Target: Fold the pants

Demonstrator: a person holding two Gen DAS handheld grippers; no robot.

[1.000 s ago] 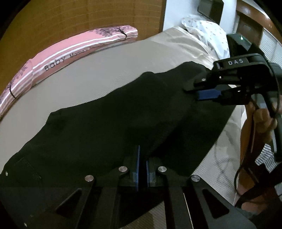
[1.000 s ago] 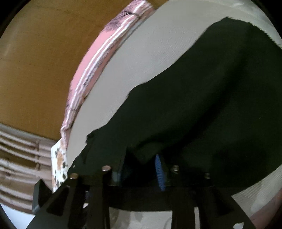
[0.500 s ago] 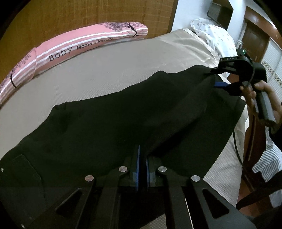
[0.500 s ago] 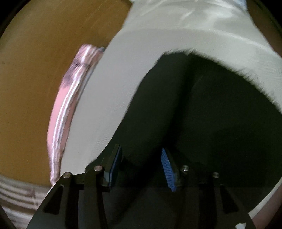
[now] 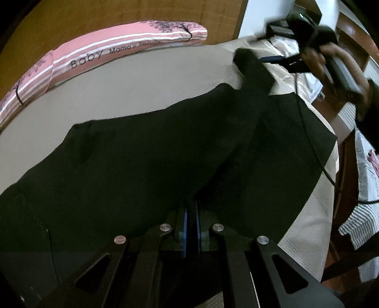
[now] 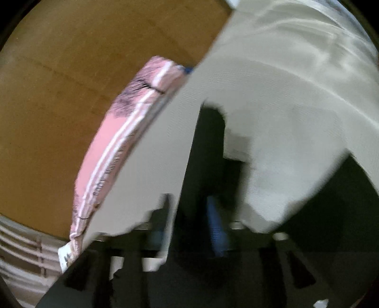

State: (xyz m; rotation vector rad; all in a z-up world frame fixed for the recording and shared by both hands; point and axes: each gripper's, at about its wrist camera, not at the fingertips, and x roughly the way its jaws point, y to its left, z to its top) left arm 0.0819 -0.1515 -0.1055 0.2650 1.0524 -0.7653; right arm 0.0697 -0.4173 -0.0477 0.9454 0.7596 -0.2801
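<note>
Lying spread over the beige textured bed sheet (image 5: 146,78), the black fabric pants (image 5: 146,161) cover most of the bed, with one narrow strip of the cloth stretched out toward the far corner. Down at the near edge, the left hand-held gripper (image 5: 192,220) has its blue-padded jaws pressed together on a pinch of the black cloth, and the fabric ridges up from that pinch.

Over at the far corner, the right hand-held gripper (image 5: 281,60) sits in a person's hand (image 5: 331,61), blurred, right at the tip of the stretched strip. Its own camera shows the jaws opening, one blue pad (image 6: 216,227) clear of the dark cloth running between the fingers; with the blur I cannot tell whether the other pad touches it.

Behind the pants, a long pink bolster pillow with white stripes (image 5: 101,54) and the printed word "Baby" lies along the wooden headboard (image 5: 118,16). A black cable (image 5: 315,151) trails down across the pants' right edge.
</note>
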